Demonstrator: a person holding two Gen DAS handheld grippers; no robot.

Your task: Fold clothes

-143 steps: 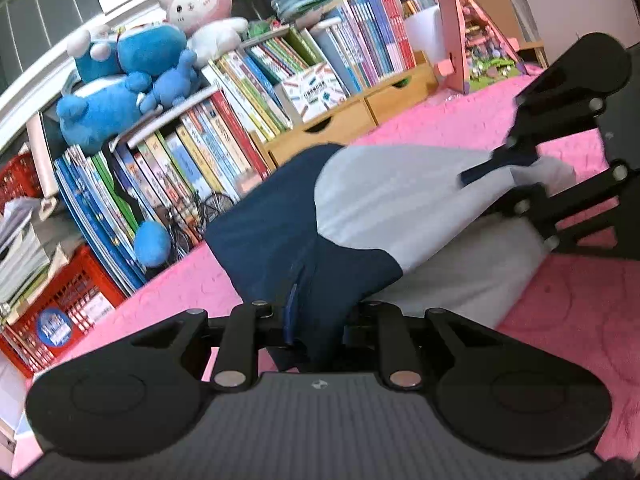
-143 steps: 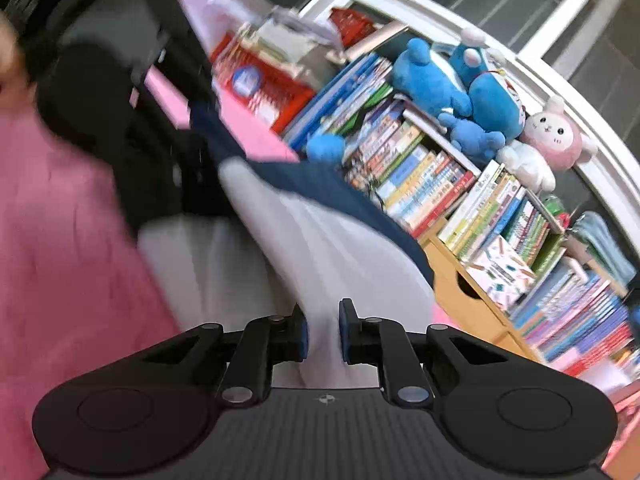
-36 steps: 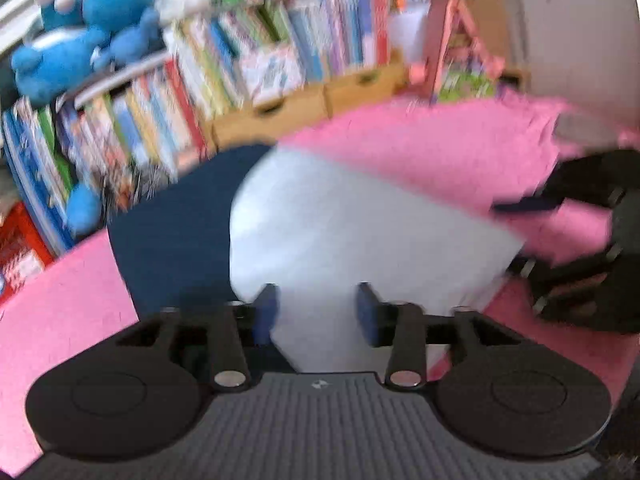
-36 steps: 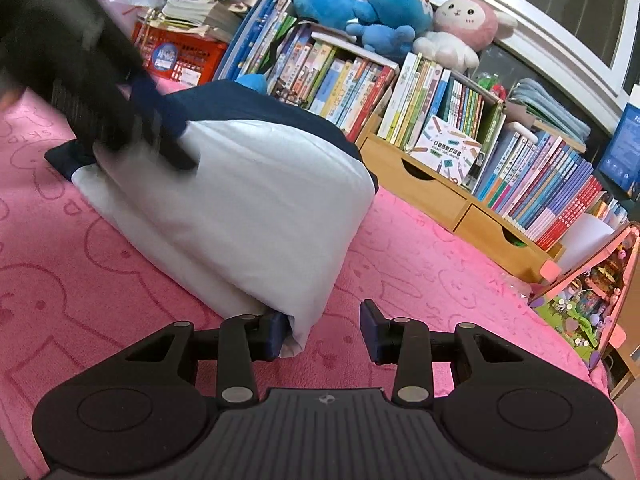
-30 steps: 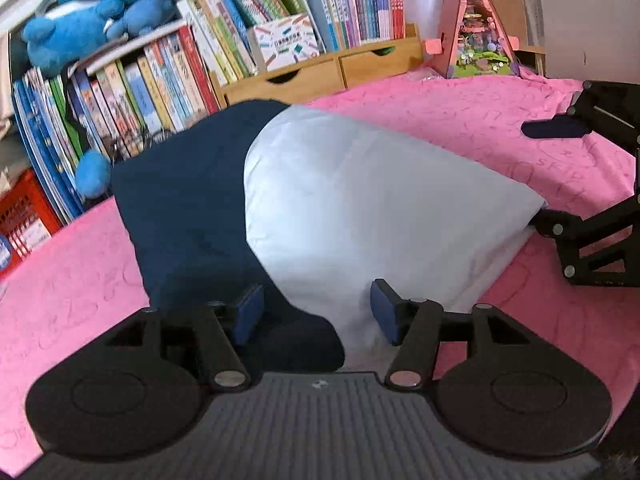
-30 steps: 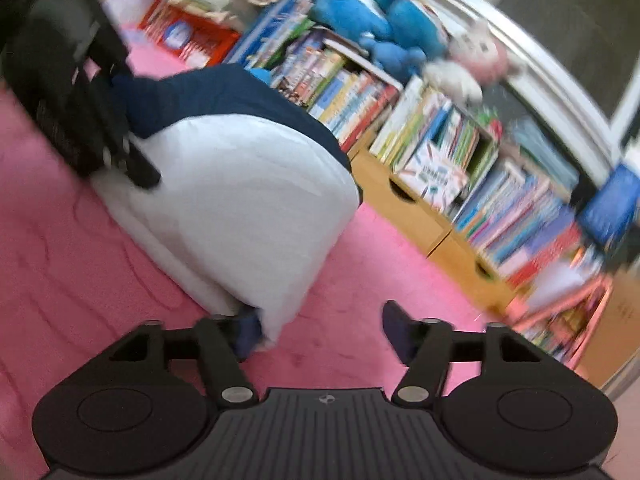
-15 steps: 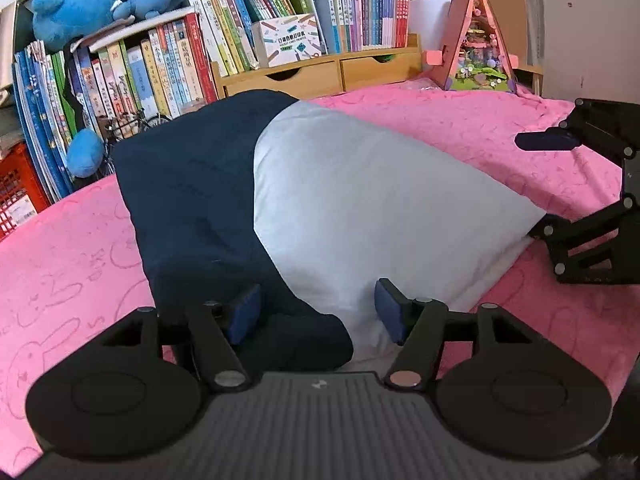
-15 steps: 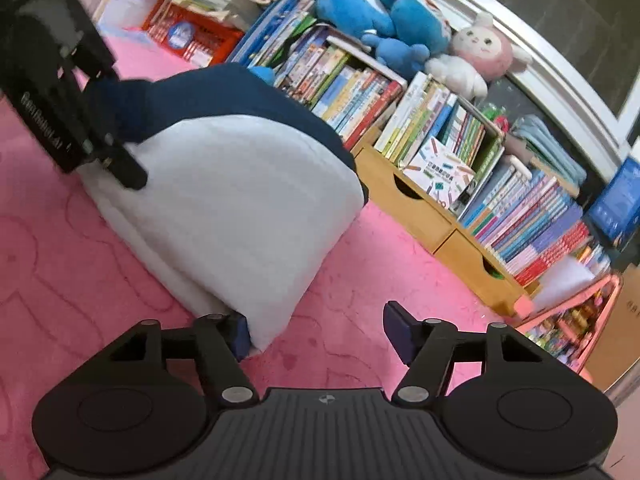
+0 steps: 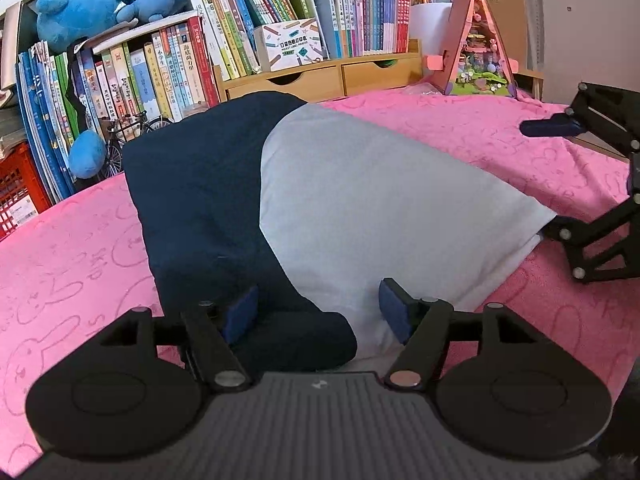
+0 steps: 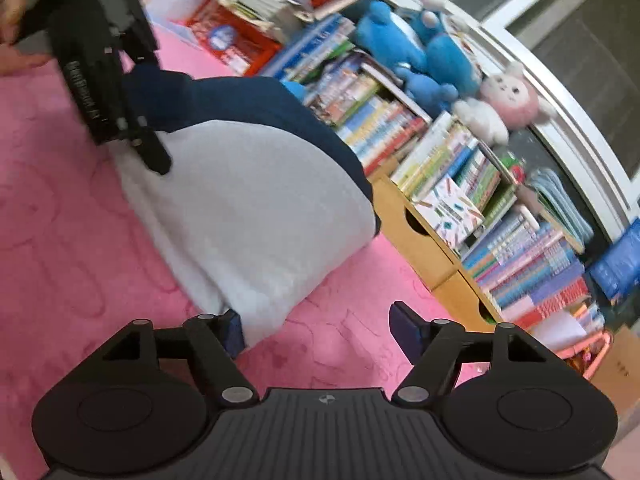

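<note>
In front of the bookshelf (image 9: 240,52), the garment (image 9: 360,208) lies folded; left gripper (image 9: 320,312) and right gripper (image 10: 316,328) are opening, released; only tidying likely remains.

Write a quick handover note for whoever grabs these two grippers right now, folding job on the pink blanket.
Left gripper: jaws opening, pads off the cloth, over the navy end of the garment.
Right gripper: jaws opening, at the grey corner, not gripping.
Garment: lying folded in a grey and navy bundle on the pink blanket, in front of the bookshelf.
Done: this fold is laid down.
Left: probably draw both grippers clear and check that the edges line up.
</note>
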